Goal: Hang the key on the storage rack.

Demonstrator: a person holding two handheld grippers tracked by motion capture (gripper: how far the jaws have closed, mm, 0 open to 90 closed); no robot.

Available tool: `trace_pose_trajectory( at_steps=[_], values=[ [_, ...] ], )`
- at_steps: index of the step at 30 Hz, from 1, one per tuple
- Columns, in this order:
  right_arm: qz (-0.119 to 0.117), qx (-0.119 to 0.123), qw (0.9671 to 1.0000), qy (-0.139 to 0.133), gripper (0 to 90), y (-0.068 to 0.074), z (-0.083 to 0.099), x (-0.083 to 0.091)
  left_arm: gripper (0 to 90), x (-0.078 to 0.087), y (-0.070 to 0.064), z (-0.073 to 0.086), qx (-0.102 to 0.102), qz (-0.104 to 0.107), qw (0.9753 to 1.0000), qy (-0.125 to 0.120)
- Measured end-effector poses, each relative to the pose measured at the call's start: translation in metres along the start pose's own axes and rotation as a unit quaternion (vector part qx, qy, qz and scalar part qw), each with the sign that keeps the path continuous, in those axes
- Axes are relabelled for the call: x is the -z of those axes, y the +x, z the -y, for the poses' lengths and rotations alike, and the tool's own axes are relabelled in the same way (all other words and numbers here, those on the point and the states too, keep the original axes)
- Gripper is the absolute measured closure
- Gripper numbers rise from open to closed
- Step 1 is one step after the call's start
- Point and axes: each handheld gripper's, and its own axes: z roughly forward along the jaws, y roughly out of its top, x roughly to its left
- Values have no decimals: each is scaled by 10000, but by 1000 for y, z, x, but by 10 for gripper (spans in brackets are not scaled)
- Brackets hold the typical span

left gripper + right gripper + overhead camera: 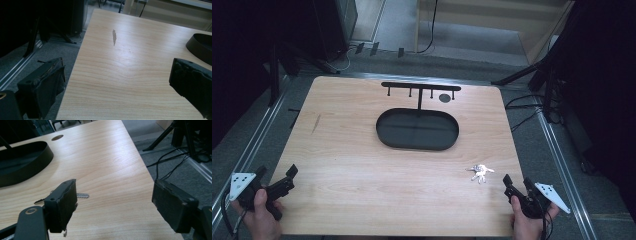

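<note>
A: Right gripper (515, 185) at the near right corner of the counter (362, 165), fingers (61, 202) spread wide, nothing between them. Aimed toward the keys (479, 172), just ahead and slightly to the left.

B: Left gripper (276, 185)?

A: Parked at the near left edge, fingers (47, 85) likewise apart and bare, half hanging over the counter's side. Probably idle while the right one takes the keys.

B: Keys themselves?

A: Small silvery bunch, flat on the wood, near the right edge, well apart from the tray (417, 129). One blade (82, 195) peeking out beside the right gripper's left finger.

B: Farther out?

A: Shallow black oval tray with a low rim, matte. Behind it a thin black rack (421, 88), a crossbar on a post with short pegs hanging down; likely meant for hanging keys. Pale, smooth wood grain, rounded corners, one dark scuff (114, 37) toward the left.
</note>
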Motion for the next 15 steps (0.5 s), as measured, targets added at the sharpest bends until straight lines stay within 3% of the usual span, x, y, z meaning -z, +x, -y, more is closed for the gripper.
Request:
trace_pose_trajectory(
  at_steps=[3,4,5,9,11,15],
  values=[
    [45,40,10000,35,212,2,0,0,6,2,-1,1,-20,-66,10000,-23],
    [-101,-148,9998,98,270,1,-1,0,6,4,-1,1,-49,-77,9999,-57],
    [-148,-215,9996,124,269,0,-2,1,6,4,-1,1,-34,-63,10000,-58],
    [-36,18,9996,284,260,4,-7,0,6,3,-1,1,18,-52,10000,-76],
    [2,124,9992,369,258,8,-11,0,6,3,-2,2,-86,-83,9999,-78],
    [-91,180,9981,585,308,18,-19,-2,6,4,-4,2,-144,-121,9998,-87]
  ],
)
